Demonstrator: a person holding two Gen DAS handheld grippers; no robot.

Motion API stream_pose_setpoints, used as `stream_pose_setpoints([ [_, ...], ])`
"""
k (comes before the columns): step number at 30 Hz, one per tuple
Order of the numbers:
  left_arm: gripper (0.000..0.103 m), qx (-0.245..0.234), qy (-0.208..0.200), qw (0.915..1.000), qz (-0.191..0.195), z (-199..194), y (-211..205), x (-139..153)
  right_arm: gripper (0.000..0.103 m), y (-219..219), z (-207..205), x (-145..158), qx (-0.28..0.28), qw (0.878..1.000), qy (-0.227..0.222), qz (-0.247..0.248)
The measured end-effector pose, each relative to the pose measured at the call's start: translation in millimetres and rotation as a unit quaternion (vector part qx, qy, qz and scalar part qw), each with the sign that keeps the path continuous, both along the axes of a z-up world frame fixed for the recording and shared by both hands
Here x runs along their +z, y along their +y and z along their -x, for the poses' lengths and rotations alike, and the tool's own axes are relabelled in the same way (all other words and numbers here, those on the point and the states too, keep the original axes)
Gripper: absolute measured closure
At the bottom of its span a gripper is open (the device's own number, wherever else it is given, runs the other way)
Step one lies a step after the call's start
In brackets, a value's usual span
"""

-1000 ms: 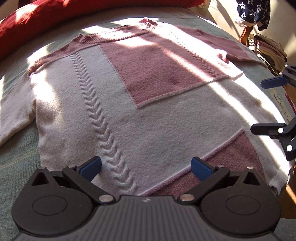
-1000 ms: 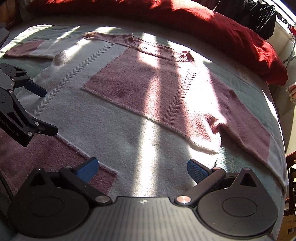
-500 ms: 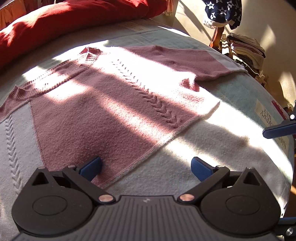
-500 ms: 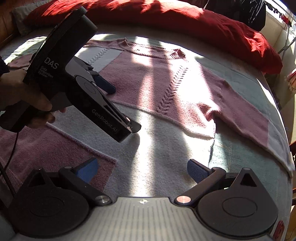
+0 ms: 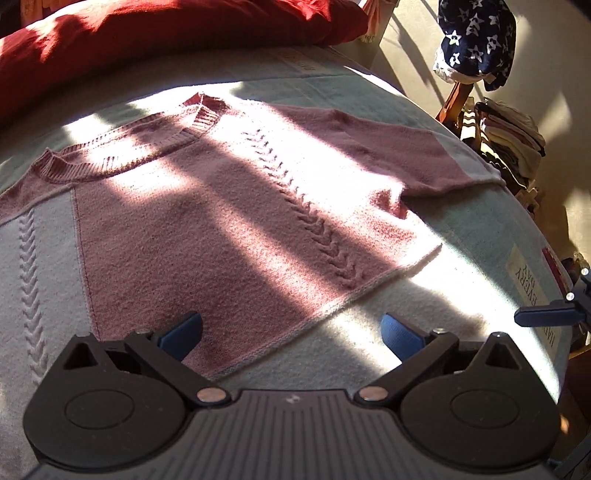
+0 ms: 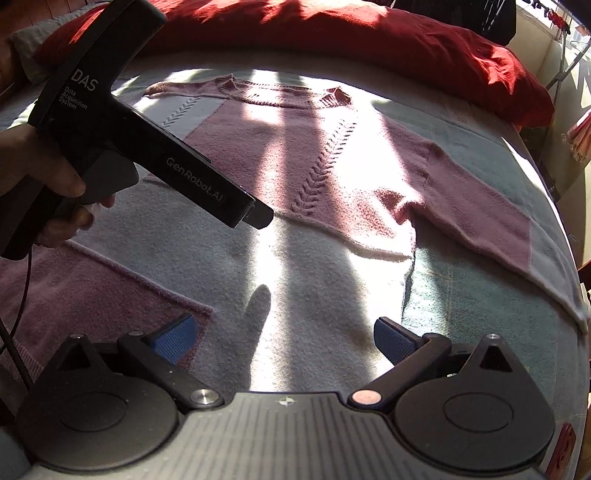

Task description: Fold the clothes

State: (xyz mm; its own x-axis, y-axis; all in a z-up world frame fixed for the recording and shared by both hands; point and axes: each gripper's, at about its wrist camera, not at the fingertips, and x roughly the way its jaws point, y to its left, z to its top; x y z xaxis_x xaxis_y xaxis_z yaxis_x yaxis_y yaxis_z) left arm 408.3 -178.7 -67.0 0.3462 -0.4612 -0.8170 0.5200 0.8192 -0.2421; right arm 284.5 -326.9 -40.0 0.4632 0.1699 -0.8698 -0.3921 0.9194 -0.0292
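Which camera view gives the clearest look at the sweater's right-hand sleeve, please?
The right wrist view: the sleeve lies in full there, from shoulder to pale cuff, flat on the bed. The left wrist view shows the sleeve foreshortened, farther off and partly in shadow.

pink-and-white sweater (image 5: 229, 221), red pillow (image 5: 166, 33)

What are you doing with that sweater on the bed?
A person holds a gripper in each hand over a pink and white sweater spread flat on the bed. The left gripper and right gripper are both open and hold nothing. The sleeve lies stretched out to the side. No fold has been made yet.
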Motion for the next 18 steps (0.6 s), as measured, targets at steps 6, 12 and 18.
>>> stream_pose_setpoints([
  [6, 0.001, -0.061, 0.002, 0.9969, 0.049, -34, -55, 9, 0.000, -3, 5, -5, 0.001, 1.000, 0.008, -0.007],
  [12, 0.001, -0.097, 0.026, 0.9934, 0.057, -37, -102, -9, 0.000, -10, 10, -11, -0.006, 1.000, 0.017, -0.016],
  [18, 0.001, -0.134, 0.055, 0.9871, 0.067, -39, -146, -24, 0.000, -25, 14, -13, -0.028, 0.999, 0.023, -0.033],
])
